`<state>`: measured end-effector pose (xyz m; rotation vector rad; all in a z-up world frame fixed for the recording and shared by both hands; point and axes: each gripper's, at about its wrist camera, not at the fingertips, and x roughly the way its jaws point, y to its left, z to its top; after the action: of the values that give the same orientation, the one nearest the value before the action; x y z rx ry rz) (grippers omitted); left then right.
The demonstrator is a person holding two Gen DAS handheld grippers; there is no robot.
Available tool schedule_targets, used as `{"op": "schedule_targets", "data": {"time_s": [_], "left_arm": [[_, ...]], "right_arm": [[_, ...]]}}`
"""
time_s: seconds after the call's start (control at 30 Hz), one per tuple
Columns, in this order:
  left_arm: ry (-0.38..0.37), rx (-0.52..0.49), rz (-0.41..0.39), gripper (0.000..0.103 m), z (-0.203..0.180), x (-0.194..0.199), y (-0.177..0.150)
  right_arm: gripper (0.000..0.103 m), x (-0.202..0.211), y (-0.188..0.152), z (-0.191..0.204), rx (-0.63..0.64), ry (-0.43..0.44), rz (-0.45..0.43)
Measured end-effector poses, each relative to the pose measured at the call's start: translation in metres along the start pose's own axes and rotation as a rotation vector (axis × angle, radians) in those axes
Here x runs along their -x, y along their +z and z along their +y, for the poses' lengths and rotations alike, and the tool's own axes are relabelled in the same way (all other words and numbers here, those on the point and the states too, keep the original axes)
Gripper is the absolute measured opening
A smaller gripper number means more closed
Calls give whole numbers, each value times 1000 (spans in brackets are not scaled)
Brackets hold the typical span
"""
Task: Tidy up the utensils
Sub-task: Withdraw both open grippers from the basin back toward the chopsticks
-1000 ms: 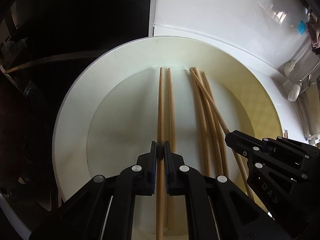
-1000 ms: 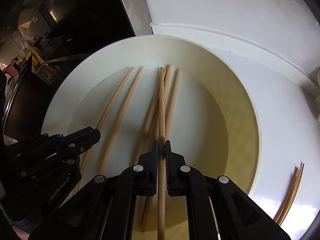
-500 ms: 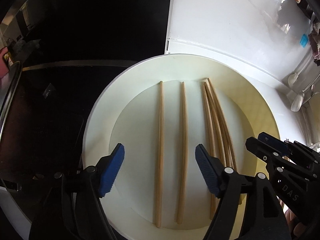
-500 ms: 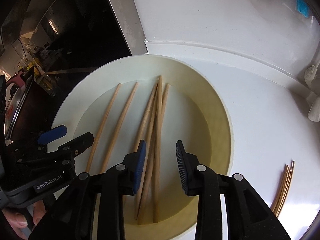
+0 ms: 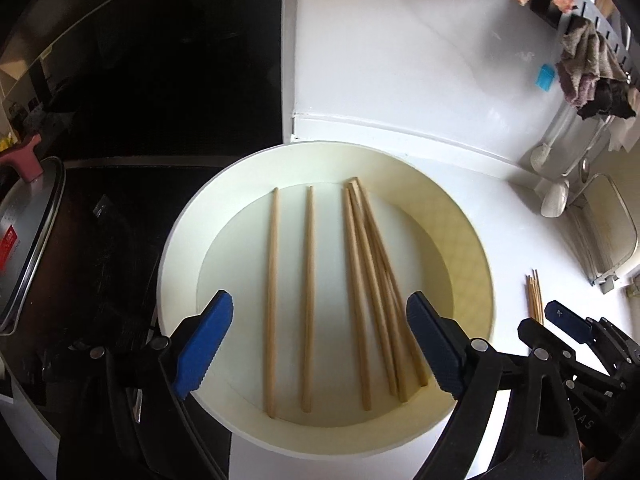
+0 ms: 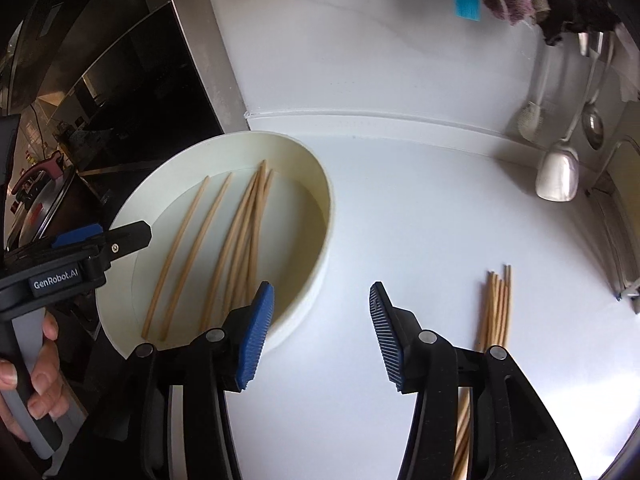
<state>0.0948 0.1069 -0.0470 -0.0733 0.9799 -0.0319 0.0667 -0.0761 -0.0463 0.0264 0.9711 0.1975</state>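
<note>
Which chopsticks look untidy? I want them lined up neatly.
In the round tray, the right-hand chopsticks cross in a fan, while the left two lie parallel. Another bundle sits outside on the counter.

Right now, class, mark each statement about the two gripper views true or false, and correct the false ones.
1. Chopsticks lie inside the round white tray. True.
2. The left gripper clamps a chopstick. False: its jaws are opening, gripping nothing.
3. A bundle of chopsticks lies on the white counter outside the tray. True.
4. The right gripper holds a spoon. False: its opening jaws are empty.
</note>
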Motion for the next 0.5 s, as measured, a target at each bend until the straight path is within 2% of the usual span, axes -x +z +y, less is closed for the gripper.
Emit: {"op": "schedule_targets", "data": {"time_s": [0.27,0.5], "left_arm": [[-98,-132,-24,89,-64,12,-5],[-167,-228,-32,89,-119,18,-11]], "right_arm": [[52,42,-40,-55,-92,-112,-48],[54,63,-74,-105,-203,-220,-65]]}}
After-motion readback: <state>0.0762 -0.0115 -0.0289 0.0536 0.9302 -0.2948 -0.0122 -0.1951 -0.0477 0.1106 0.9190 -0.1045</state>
